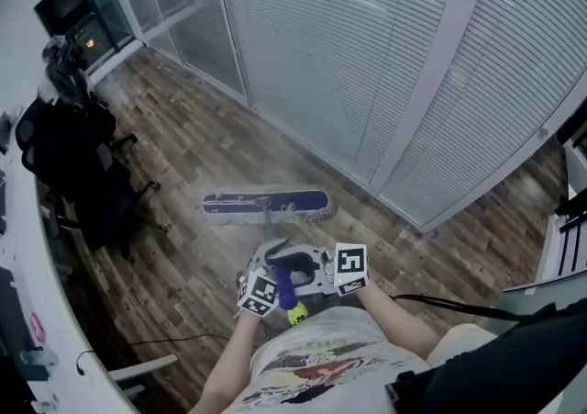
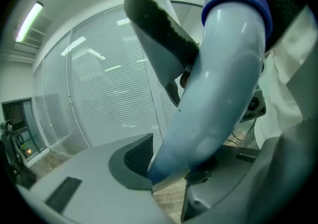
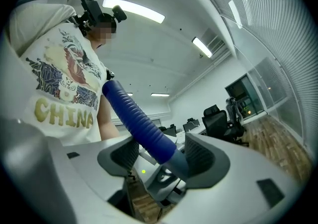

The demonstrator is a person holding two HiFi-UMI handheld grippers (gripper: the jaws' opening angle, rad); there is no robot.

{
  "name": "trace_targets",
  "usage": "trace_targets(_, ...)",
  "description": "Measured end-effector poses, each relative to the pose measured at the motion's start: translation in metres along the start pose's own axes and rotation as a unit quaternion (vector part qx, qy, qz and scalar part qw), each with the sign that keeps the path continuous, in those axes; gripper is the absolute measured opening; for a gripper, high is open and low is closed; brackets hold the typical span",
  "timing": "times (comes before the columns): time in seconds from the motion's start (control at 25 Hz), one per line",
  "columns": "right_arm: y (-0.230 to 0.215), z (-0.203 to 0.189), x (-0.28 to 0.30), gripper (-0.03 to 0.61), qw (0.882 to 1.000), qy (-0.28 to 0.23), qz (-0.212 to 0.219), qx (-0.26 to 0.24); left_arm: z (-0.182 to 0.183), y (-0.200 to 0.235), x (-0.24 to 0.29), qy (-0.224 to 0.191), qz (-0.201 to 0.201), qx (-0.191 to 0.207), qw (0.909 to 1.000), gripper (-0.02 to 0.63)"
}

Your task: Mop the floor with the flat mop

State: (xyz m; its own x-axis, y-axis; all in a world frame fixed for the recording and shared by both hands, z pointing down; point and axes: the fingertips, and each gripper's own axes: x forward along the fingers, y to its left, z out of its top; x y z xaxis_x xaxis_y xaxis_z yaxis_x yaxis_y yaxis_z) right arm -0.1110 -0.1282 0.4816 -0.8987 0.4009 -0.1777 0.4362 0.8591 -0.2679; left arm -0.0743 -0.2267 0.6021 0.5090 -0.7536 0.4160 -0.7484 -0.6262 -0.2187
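Flat mop (image 1: 265, 206) sits on open floor (image 1: 211, 155) near glass wall (image 1: 348, 54), left gripper (image 2: 169, 168) and right gripper (image 3: 159, 156) clenching its handle (image 2: 223, 69).

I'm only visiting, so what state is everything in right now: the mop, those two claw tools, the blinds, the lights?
flat mop head: lying flat on the wooden floor.
mop handle: held by both grippers.
left gripper: shut on the mop handle.
right gripper: shut on the mop handle, at its blue grip.
blinds: lowered, slats closed.
ceiling light: on.
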Motion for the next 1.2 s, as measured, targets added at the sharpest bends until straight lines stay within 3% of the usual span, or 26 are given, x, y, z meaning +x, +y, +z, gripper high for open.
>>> trace_targets(0.4,0.16,-0.025,-0.072,0.261,1.0,0.009,-0.001,0.005,0.036,-0.174,-0.024,0.02,-0.019,0.0,0.9996,0.098)
trace_targets(0.52,0.203,-0.022,-0.104,0.259,1.0,-0.02,-0.009,0.005,0.057,-0.222,-0.024,0.009,-0.006,-0.006,0.9999,0.098)
trace_targets(0.68,0.256,-0.033,-0.116,0.261,1.0,-0.008,0.005,0.005,0.066,-0.275,-0.04,0.001,0.005,-0.024,0.9997,0.098)
trace_targets(0.96,0.284,-0.063,-0.115,0.261,1.0,0.013,0.009,-0.003,0.047,-0.309,-0.05,0.017,-0.015,0.002,0.9997,0.098)
trace_targets(1.2,0.276,-0.071,-0.101,0.261,0.998,0.027,0.051,-0.004,0.039,-0.297,-0.057,0.003,-0.011,0.006,0.9999,0.098)
